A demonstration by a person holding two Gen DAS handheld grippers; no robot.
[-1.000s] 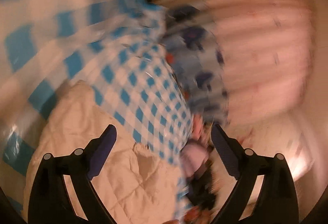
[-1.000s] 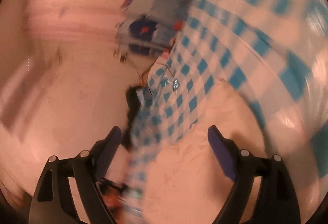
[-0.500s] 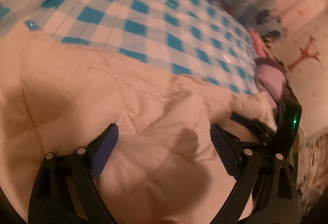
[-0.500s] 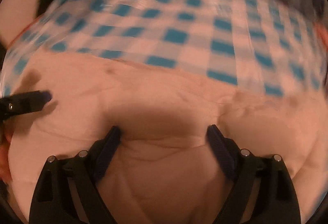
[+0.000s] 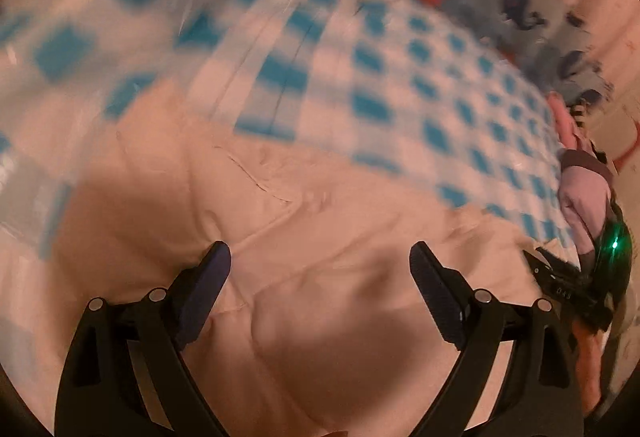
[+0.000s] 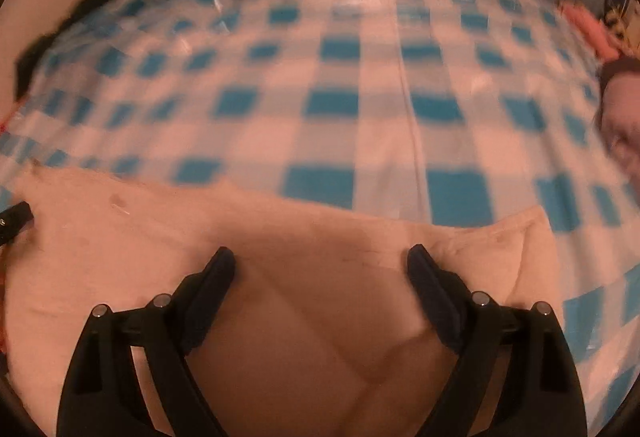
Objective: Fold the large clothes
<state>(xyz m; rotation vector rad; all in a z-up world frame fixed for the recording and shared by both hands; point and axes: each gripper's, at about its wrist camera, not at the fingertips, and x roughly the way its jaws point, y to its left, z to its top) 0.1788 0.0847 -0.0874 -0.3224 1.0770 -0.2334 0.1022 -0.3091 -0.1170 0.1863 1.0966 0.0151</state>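
The cream quilted garment (image 5: 328, 297) is lying spread on a blue-and-white checked sheet (image 6: 360, 85), filling the near part of both wrist views, with its far edge running across the checks. The left gripper (image 5: 320, 265) is pointing down over the cream cloth with its fingers (image 5: 208, 277) standing wide apart and nothing clamped between them; the other gripper's dark tip is showing at that view's right edge. The right gripper (image 6: 320, 269) is hovering over the same cloth near its far right corner, fingers (image 6: 432, 289) likewise spread wide and gripping nothing.
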